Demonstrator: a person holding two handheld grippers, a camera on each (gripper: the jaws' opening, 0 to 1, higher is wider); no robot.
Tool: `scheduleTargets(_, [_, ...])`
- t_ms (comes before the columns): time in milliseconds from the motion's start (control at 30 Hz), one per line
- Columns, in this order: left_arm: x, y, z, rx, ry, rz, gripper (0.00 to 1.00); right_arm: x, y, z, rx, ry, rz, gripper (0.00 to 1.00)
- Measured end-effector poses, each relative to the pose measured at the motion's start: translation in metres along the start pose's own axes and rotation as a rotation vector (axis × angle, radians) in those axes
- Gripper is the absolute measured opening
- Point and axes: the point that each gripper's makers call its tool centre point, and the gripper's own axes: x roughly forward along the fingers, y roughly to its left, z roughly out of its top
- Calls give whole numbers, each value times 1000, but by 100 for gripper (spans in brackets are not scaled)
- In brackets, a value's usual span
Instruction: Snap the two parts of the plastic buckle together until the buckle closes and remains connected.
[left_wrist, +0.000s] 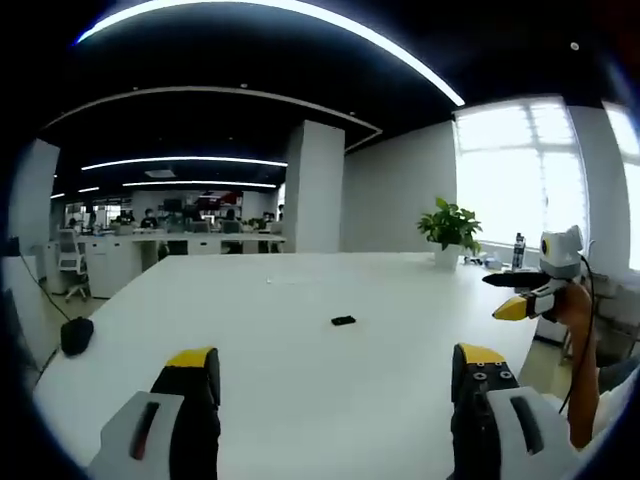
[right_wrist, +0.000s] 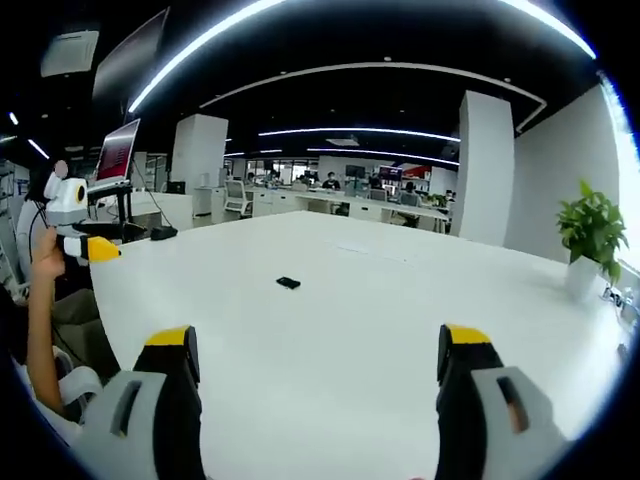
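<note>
Seemingly black buckle on white table; yellow-tipped black grippers.

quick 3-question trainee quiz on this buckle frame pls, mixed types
1. True or false: the left gripper is shut on the buckle.
2. What does the buckle lie on? A) white table B) chair C) floor
3. Fill in: the potted plant stands on the table near the ____.

Key: 1 false, both the left gripper and the right gripper are open and empty; 2 A; 3 window.
</note>
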Motion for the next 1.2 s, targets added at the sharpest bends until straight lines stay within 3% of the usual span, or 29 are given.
scheduleTargets(233, [6, 2, -10, -7, 33, 16, 98, -1, 1, -2, -7, -9, -47, 100])
scheduleTargets(367, [6, 3, -18, 0, 60, 40, 98, -1, -9, -14, -19, 50, -128, 100])
scheduleTargets(500, [0, 4, -21, -1, 71, 69, 99, -9, -12, -13, 26, 32, -156, 100])
scheduleTargets(767, [-24, 7, -9, -11, 1, 116, 98, -34, -20, -25, 90, 8, -189, 100])
scheduleTargets(967, [-35, 13, -11, -21, -24, 153, 98, -52, -34, -34, 117, -8, -243, 100])
scheduleTargets(1200, [-37, 30, -12, -27, -50, 205, 98, -50, -52, -40, 138, -35, -288, 100])
